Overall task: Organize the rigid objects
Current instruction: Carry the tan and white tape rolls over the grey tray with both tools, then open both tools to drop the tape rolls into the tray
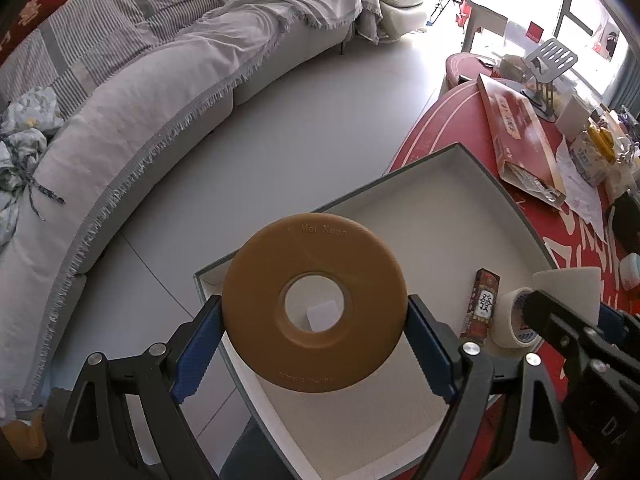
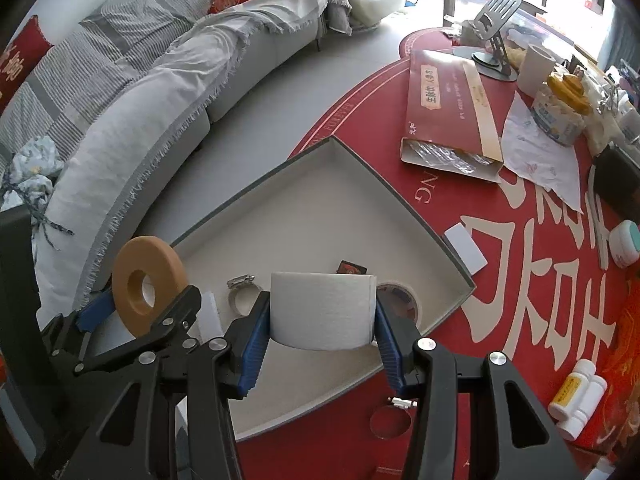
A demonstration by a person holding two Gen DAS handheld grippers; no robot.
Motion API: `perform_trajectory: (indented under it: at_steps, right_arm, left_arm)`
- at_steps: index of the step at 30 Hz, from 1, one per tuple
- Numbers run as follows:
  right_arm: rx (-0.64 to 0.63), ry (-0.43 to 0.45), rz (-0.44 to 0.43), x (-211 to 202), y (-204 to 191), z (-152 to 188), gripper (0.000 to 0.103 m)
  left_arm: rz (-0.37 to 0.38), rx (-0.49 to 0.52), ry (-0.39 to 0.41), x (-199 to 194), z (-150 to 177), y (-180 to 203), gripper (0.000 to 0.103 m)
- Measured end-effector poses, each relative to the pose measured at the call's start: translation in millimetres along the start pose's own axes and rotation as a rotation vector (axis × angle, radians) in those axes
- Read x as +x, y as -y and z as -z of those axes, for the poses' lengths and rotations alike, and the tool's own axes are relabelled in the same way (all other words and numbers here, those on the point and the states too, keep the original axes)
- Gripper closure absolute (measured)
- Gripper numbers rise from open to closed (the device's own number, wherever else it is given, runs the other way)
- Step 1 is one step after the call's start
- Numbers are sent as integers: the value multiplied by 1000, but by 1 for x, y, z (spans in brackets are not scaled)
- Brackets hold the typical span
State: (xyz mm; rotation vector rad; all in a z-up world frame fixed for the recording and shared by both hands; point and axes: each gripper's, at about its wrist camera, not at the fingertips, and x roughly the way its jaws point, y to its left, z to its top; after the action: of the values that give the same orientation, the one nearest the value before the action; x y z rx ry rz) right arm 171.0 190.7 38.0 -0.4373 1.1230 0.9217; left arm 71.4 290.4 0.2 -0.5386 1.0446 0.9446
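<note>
My left gripper [image 1: 316,332] is shut on a tan ring-shaped disc [image 1: 316,264], held upright above the near-left part of a shallow grey box [image 1: 492,184]. The disc also shows in the right wrist view [image 2: 160,268]. My right gripper [image 2: 320,316] is shut on a white paper roll [image 2: 320,308], held over the box [image 2: 384,184]. In the box lie a roll of masking tape [image 2: 404,296], a hose clamp [image 2: 240,292], a small red pack [image 2: 352,268] and a white block [image 2: 210,312]. The tape [image 1: 512,320] and red pack [image 1: 484,304] show in the left view.
The box sits at the edge of a red-clothed table [image 2: 520,280]. On the table are a long red carton [image 2: 448,100], a white card [image 2: 466,248], white bottles [image 2: 576,400], a second hose clamp [image 2: 392,420], a jar [image 2: 624,244] and clutter. A grey sofa [image 1: 140,120] stands left.
</note>
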Motion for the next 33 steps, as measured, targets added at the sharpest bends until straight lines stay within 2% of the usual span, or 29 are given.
perform_trajectory:
  at_steps: [19, 25, 26, 27, 28, 30, 31, 33]
  right_arm:
    - [15, -10, 30, 23, 4, -13, 53]
    - [37, -2, 28, 30, 12, -12, 52]
    - [43, 3, 13, 29, 15, -11, 48]
    - [48, 4, 8, 29, 17, -11, 23]
    - [56, 12, 11, 28, 20, -10, 4]
    - [67, 62, 20, 16, 28, -6, 4]
    - [66, 73, 19, 11, 33, -4, 4]
    - [70, 100, 36, -1, 44, 3, 4]
  left_arm:
    - [-7, 25, -9, 15, -8, 2, 14]
    - [32, 37, -42, 25, -5, 6, 12]
    - [44, 38, -53, 26, -4, 6, 10]
    - [54, 39, -66, 28, -3, 7, 8]
    - [61, 42, -67, 27, -3, 8, 8]
    - [58, 48, -54, 24, -2, 10, 5]
    - [51, 48, -46, 22, -1, 11, 0]
    - [56, 48, -32, 17, 2, 12, 0]
